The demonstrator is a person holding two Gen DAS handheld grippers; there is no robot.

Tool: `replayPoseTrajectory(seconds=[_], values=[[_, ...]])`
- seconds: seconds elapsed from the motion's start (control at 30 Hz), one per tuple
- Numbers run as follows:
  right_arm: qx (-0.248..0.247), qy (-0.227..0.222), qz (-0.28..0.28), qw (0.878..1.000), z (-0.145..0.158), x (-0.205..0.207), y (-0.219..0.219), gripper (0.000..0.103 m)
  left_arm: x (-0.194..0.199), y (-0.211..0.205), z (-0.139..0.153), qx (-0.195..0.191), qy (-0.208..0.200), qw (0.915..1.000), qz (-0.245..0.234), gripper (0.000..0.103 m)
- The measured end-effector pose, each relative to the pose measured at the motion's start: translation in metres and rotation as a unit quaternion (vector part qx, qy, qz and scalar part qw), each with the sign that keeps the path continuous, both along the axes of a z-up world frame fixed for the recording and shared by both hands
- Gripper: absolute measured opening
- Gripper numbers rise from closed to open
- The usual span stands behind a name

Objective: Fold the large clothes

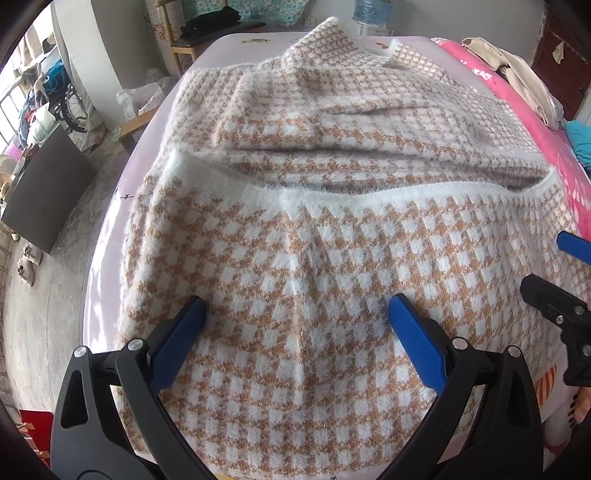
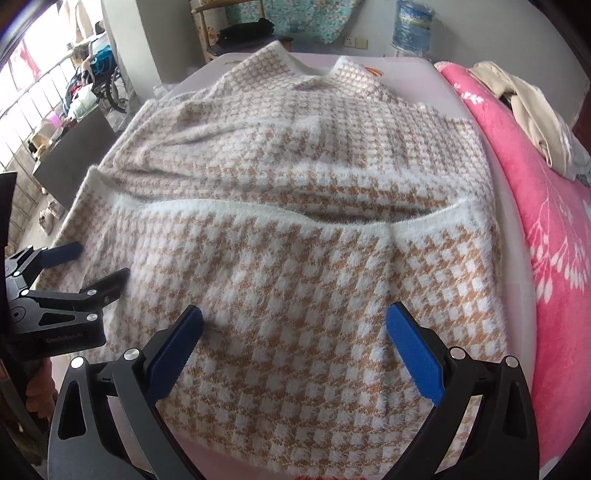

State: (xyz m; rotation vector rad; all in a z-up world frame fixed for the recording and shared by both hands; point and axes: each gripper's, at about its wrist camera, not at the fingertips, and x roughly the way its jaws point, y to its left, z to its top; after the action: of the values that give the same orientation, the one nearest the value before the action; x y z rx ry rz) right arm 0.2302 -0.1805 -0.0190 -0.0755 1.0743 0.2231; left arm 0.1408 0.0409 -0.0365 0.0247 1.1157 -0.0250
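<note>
Left wrist view: left gripper (image 1: 297, 306) spread wide, blue pads apart, nothing between them; it sits over the near part of the sweater (image 1: 332, 229); whether the fingers touch the knit, cannot tell. The sweater, orange-and-white check with a fuzzy white hem band (image 1: 369, 192), lies across the bed (image 1: 229, 44), its lower part folded up over the body. Right gripper (image 1: 546, 269) enters at the right edge, one blue and one black finger visible, parted over the sweater's right side. Pink blanket (image 1: 517, 96) beside the sweater, beige clothes (image 1: 517, 74) heaped on it. Right wrist view: right gripper (image 2: 293, 310) also wide, empty, above the near folded part of the sweater (image 2: 314, 258). Left gripper (image 2: 92, 266) shows at the left edge, fingers apart, at the sweater's left edge. This view shows more of the pink blanket (image 2: 535, 184), and a water bottle (image 2: 412, 26) by the far wall.
</note>
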Motion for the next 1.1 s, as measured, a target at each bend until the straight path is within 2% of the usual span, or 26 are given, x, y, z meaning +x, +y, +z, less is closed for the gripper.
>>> replayPoseTrajectory(seconds=[0.27, 0.4, 0.53, 0.67, 0.77, 0.87, 0.97, 1.07, 1.1], values=[[0.043, -0.045, 0.026, 0.998, 0.056, 0.019, -0.013, 0.097, 0.003, 0.000, 0.005, 0.011, -0.009, 0.9997, -0.019, 0.096], [0.052, -0.072, 0.028, 0.996, 0.087, 0.050, -0.028, 0.097, 0.001, 0.007, 0.038, 0.014, -0.061, 0.9976, -0.031, 0.096], [0.059, -0.088, 0.028, 0.994, 0.109, 0.093, -0.043, 0.097, 0.026, 0.022, 0.093, -0.004, -0.126, 0.9907, -0.052, 0.096], [0.057, -0.087, 0.026, 0.994, 0.116, 0.155, -0.051, 0.097, 0.089, 0.025, 0.137, -0.021, -0.173, 0.9822, -0.071, 0.096], [0.079, -0.065, 0.018, 0.995, 0.110, 0.212, -0.058, 0.097, 0.161, 0.017, 0.147, -0.062, -0.167, 0.9806, -0.083, 0.096], [0.117, -0.030, 0.007, 0.993, 0.095, 0.268, -0.063, 0.097, 0.233, 0.007, 0.140, -0.115, -0.150, 0.9784, -0.083, 0.095], [0.148, 0.019, -0.017, 0.989, 0.069, 0.323, -0.067, 0.095, 0.300, -0.009, 0.119, -0.147, -0.122, 0.9790, -0.072, 0.095], [0.177, 0.079, -0.048, 0.980, 0.035, 0.370, -0.070, 0.085, 0.353, -0.022, 0.087, -0.174, -0.070, 0.9810, -0.049, 0.095], [0.184, 0.097, -0.053, 0.977, 0.023, 0.382, -0.069, 0.079, 0.367, -0.026, 0.075, -0.178, -0.052, 0.9818, -0.039, 0.088]])
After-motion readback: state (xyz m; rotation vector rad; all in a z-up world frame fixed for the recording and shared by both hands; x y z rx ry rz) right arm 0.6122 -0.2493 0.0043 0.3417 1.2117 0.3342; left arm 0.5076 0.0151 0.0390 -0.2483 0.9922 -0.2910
